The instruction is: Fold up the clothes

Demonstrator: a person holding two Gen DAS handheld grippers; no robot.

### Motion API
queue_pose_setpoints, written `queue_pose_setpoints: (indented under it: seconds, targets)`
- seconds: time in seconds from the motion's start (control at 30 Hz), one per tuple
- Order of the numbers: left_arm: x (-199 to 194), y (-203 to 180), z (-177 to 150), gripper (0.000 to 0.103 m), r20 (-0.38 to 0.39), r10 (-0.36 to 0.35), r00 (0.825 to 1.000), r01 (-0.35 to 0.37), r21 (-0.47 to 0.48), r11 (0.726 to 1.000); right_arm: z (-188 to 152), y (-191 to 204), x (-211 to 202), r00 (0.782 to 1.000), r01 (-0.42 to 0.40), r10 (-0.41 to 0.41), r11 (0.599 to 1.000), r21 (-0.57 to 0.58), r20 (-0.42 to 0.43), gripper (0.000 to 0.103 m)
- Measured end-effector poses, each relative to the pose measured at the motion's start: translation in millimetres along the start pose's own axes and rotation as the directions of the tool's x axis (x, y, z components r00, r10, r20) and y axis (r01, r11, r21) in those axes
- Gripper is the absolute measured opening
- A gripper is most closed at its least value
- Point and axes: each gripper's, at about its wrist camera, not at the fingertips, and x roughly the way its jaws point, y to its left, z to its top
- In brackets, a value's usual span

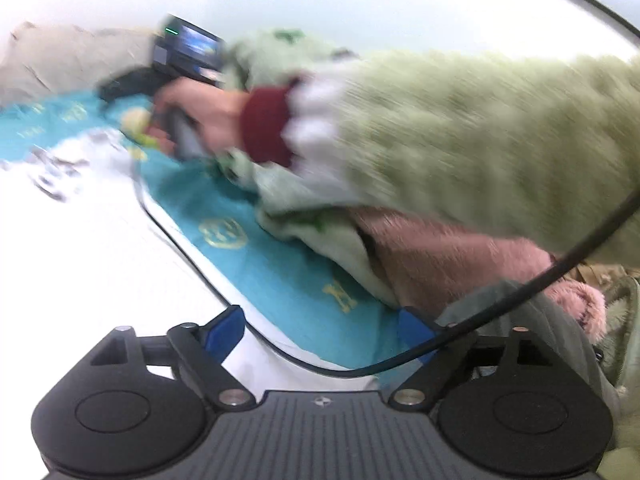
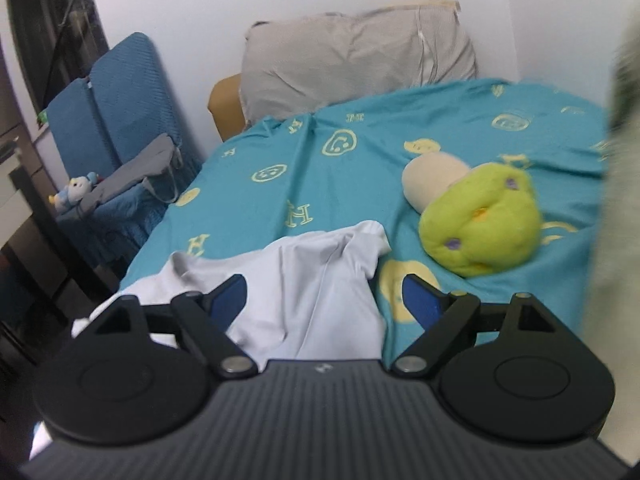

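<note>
A white garment (image 2: 304, 288) lies crumpled on the teal bedsheet (image 2: 320, 168) near the bed's edge. My right gripper (image 2: 324, 304) hovers just above it, open, blue pads wide apart and not pressing the cloth. In the blurred left wrist view the white garment (image 1: 80, 240) fills the left side. My left gripper (image 1: 320, 332) is open over the border of the garment and the teal sheet (image 1: 280, 272), holding nothing. Beyond it a hand (image 1: 200, 108) in a fuzzy green sleeve (image 1: 460, 140) grips the other gripper's handle.
A green and cream plush toy (image 2: 480, 224) lies right of the garment. A grey pillow (image 2: 352, 60) leans on the wall. A blue chair (image 2: 120, 100) with grey cloth and a small toy (image 2: 72, 196) stands left of the bed. A black cable (image 1: 520, 292) crosses the left view.
</note>
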Motion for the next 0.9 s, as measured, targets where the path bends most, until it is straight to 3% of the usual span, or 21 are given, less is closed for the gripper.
queue_pose_setpoints:
  seconds: [0.33,0.57,0.73,0.9]
  targets:
    - [-57,-8,-8,0.095,0.104,0.075,0.992,-0.084,0.083,0.993,-39,38,-153,0.992,0.078,-0.078,0.997,-0.002,0.103,0.086]
    - [-94,-7,-24,0.101,0.151,0.018,0.988,-0.04,0.145,0.989,-64,52,-230,0.982,0.119,-0.127,0.991,0.068,0.136,0.086]
    - [-74,-11,-33,0.1,0.055,-0.007,0.998,-0.004,0.189,0.982,-76,46,-248,0.971,0.095,-0.12,0.987,0.127,0.207,0.086]
    - [-64,-8,-34,0.1,0.029,-0.028,0.999,0.024,0.156,0.987,-92,34,-214,0.977,0.132,-0.156,0.978,0.161,0.146,0.086]
